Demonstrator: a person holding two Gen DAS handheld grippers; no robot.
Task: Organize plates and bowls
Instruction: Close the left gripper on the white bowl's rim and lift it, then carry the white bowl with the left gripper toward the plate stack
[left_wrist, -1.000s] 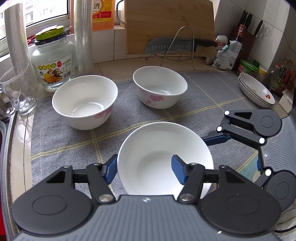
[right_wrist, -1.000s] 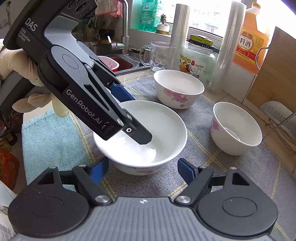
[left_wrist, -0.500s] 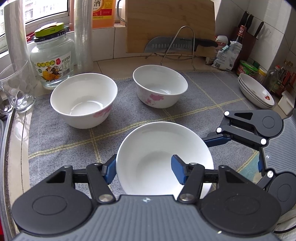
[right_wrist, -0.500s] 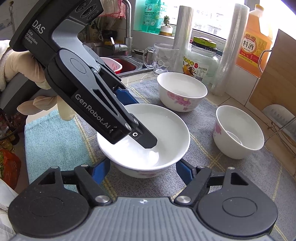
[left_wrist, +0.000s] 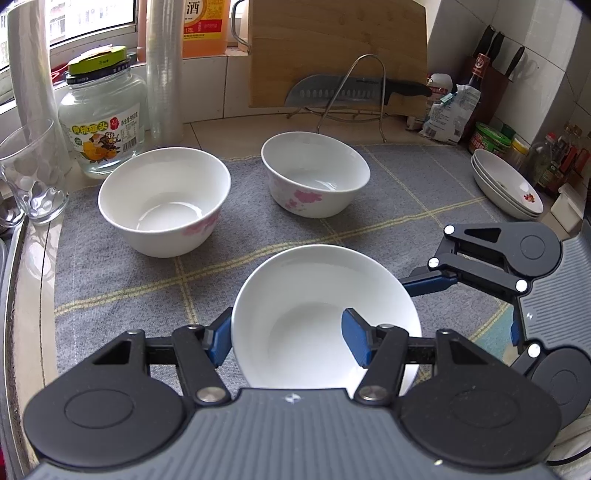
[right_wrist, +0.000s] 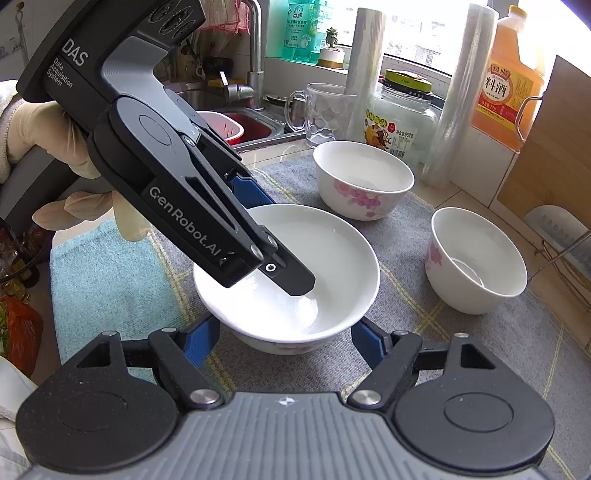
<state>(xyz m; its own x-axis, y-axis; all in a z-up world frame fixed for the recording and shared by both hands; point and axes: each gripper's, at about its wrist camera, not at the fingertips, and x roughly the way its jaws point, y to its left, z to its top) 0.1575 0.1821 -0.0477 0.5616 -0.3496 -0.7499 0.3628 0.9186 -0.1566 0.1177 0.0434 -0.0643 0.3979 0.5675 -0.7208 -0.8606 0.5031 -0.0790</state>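
A white bowl (left_wrist: 314, 317) (right_wrist: 332, 258) sits nearest on the grey checked mat (left_wrist: 122, 280). My left gripper (left_wrist: 288, 339) (right_wrist: 286, 243) is shut on its wall, one blue pad inside and one outside the rim. My right gripper (right_wrist: 284, 343) is shut on the same bowl low down, a pad pressed against each side. One of its blue fingers (left_wrist: 428, 286) touches the bowl's right rim in the left wrist view. Two more white bowls with pink flowers (left_wrist: 162, 199) (left_wrist: 314, 173) stand farther back, apart. A stack of shallow plates (left_wrist: 506, 184) lies at the right.
A glass jar (left_wrist: 103, 118), a glass mug (left_wrist: 33, 173) and film rolls line the window side. A cutting board (left_wrist: 336, 51) and a cleaver on a wire rack (left_wrist: 332, 90) stand behind. A sink (right_wrist: 240, 125), a teal cloth (right_wrist: 99, 273) and a gloved hand (right_wrist: 48, 125) are at left.
The right gripper's pads have drawn in a little against the near bowl. The left gripper keeps its hold, and both views have barely shifted.
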